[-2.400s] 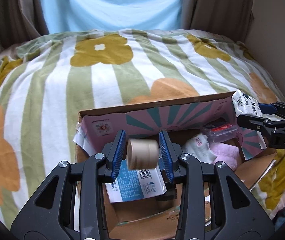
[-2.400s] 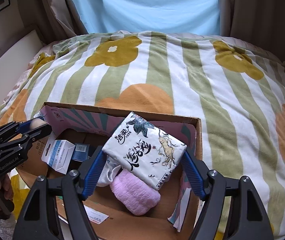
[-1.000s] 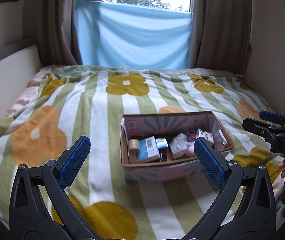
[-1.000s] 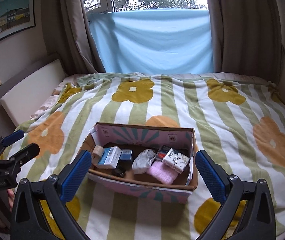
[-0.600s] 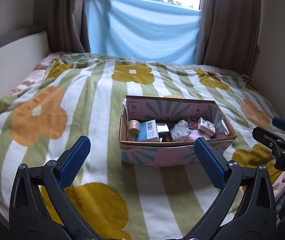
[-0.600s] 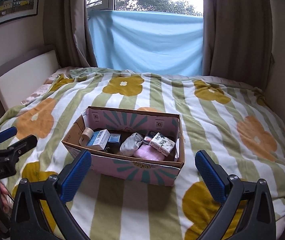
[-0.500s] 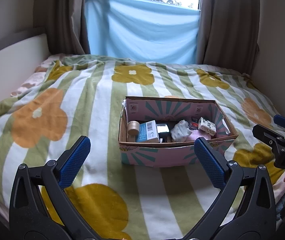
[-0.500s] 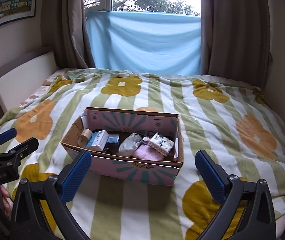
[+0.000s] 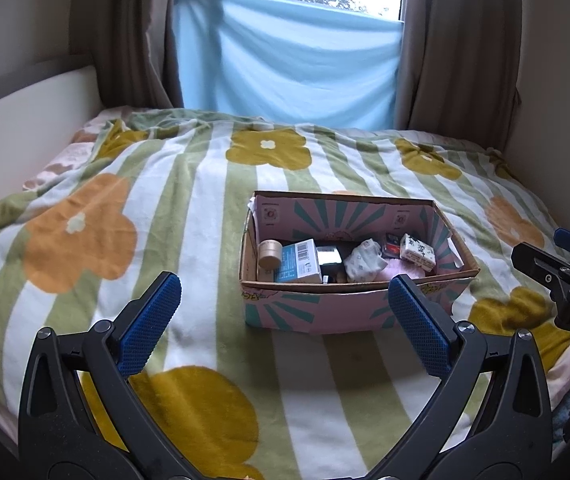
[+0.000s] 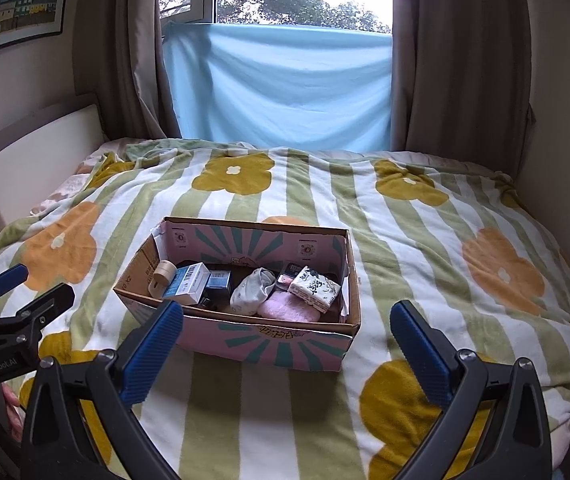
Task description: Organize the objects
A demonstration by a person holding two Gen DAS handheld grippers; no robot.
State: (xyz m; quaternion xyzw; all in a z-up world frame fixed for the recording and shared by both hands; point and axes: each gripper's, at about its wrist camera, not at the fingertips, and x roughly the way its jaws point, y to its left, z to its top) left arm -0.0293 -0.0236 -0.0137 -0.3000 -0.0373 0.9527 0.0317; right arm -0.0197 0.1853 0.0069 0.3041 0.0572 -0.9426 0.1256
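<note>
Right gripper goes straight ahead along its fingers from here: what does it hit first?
Likely the cardboard box: its near wall sits centred between the open right gripper fingers. Only bare blanket lies before it. Depth is unclear in fisheye.

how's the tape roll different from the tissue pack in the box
The tape roll is a plain tan cylinder, while the tissue pack is a flat white packet printed with black ink-style art. The tape roll leans at the left end of the cardboard box beside the blue and white carton; the tissue pack sits at the right end, resting partly on the pink cloth. Both lie loose inside the box, touched by neither gripper.
</note>
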